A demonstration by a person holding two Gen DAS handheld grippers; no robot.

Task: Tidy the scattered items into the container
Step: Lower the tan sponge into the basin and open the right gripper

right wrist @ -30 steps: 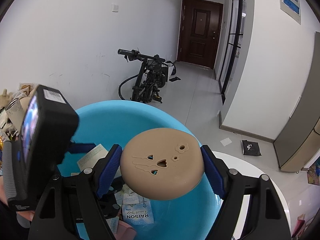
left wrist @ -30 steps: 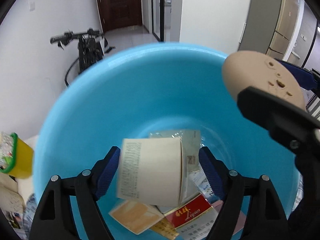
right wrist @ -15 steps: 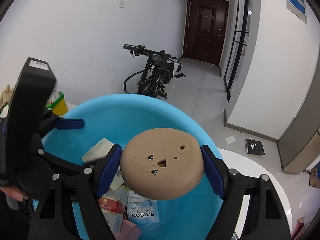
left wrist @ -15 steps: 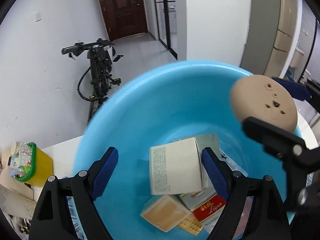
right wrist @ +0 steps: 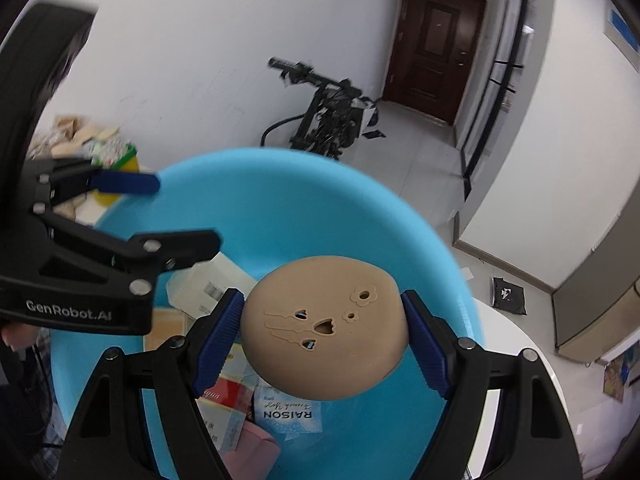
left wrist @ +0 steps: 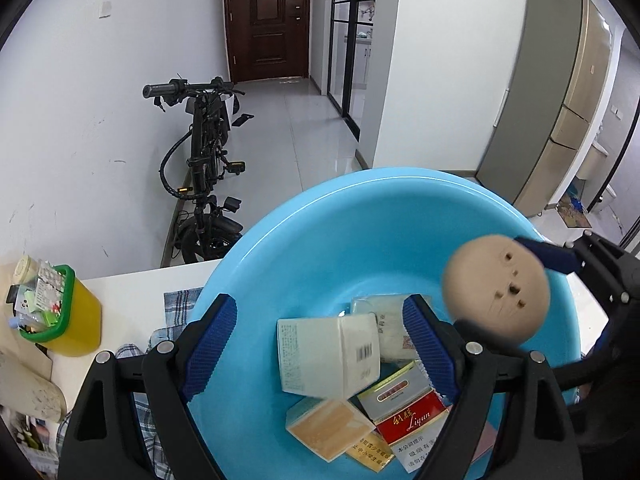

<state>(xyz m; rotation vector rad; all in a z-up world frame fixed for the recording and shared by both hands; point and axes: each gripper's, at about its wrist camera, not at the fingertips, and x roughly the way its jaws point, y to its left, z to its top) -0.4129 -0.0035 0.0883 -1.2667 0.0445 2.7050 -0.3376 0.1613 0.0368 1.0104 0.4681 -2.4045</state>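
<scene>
A big light-blue basin (left wrist: 304, 248) holds several small boxes and packets. My left gripper (left wrist: 320, 344) is open above it; a white box (left wrist: 324, 356) with a barcode lies in the basin between its fingers, free of them. My right gripper (right wrist: 324, 336) is shut on a tan round disc (right wrist: 324, 332) with small cut-outs, held over the basin (right wrist: 280, 200). The disc also shows in the left wrist view (left wrist: 496, 288). The left gripper (right wrist: 120, 216) appears at the left of the right wrist view. A red cigarette pack (left wrist: 412, 420) lies in the basin.
A yellow tub with a green rim (left wrist: 60, 316), full of small items, stands on the white table left of the basin. A plaid cloth (left wrist: 176, 304) lies by the basin. A bicycle (left wrist: 204, 176) leans on the wall behind.
My left gripper has let go of the white box, which dropped into the basin, and has pulled back and up. My right gripper keeps the disc over the basin.
</scene>
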